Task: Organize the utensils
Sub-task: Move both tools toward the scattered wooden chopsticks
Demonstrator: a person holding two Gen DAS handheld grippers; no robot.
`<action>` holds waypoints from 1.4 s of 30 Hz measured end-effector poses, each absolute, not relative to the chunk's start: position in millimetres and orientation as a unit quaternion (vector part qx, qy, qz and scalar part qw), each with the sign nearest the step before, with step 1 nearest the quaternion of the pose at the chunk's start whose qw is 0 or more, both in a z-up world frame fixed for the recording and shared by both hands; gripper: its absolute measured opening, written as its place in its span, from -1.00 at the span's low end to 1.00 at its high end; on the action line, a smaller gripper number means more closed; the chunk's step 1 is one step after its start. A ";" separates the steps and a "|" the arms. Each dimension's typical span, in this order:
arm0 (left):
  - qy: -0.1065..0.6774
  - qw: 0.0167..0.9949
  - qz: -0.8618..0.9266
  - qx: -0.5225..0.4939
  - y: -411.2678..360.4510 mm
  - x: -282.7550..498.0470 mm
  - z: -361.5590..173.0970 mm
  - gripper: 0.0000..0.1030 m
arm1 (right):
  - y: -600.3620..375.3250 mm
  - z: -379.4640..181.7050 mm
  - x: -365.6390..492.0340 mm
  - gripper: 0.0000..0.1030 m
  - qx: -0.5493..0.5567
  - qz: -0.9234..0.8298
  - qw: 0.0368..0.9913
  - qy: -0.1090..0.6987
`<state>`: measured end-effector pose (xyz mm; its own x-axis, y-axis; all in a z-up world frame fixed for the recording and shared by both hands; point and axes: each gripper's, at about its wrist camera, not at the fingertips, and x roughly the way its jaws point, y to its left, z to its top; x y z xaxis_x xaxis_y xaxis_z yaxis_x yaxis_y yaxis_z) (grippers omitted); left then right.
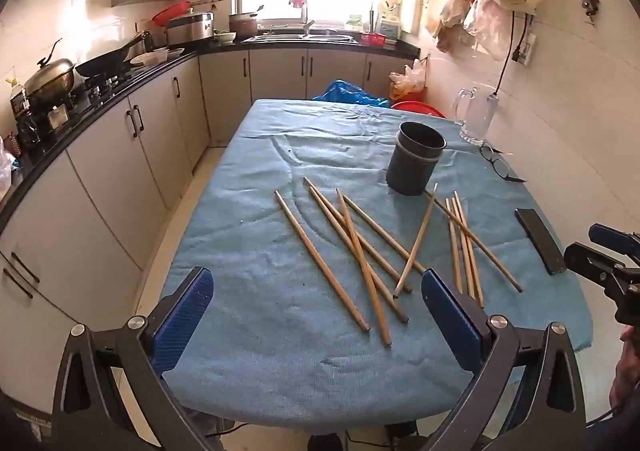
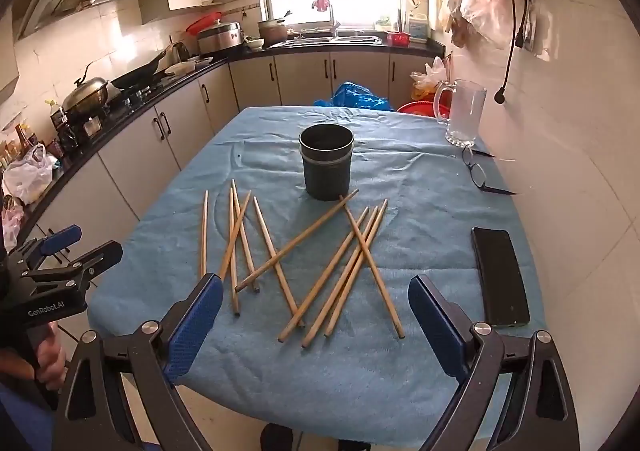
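Chopsticks scattered at twelve o'clock of both spread, empty tongs, long axes running roughly six-to-twelve; right gripper seems nearer; cup beyond.

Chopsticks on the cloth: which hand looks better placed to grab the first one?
Either, nearly; slightly the right. Both tools, left and right, hang open over the chopsticks, but more ends lie between the right's fingers, with the cup straight ahead.

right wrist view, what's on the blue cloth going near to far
chopsticks → dark cup → glass mug; the phone overlaps the chopsticks in depth, so it is left out.
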<state>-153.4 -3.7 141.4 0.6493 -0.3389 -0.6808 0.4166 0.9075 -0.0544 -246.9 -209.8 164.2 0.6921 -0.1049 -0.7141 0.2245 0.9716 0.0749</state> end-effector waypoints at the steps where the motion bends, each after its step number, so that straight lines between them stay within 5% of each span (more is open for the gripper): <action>1: 0.362 0.906 -0.210 0.053 -3.0 -154.1 141.7 1.00 | -208.2 165.6 -247.2 0.87 0.078 -0.091 0.916 0.383; 42: 0.380 0.893 -0.235 0.054 7.1 -145.0 129.0 1.00 | -182.1 153.3 -241.3 0.87 0.084 -0.093 0.906 0.404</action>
<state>-145.0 7.1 129.0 0.6004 -0.3786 -0.7044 0.4613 0.8835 -0.0817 -241.3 -182.1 153.3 0.6555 -0.1011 -0.7484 0.2373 0.9684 0.0769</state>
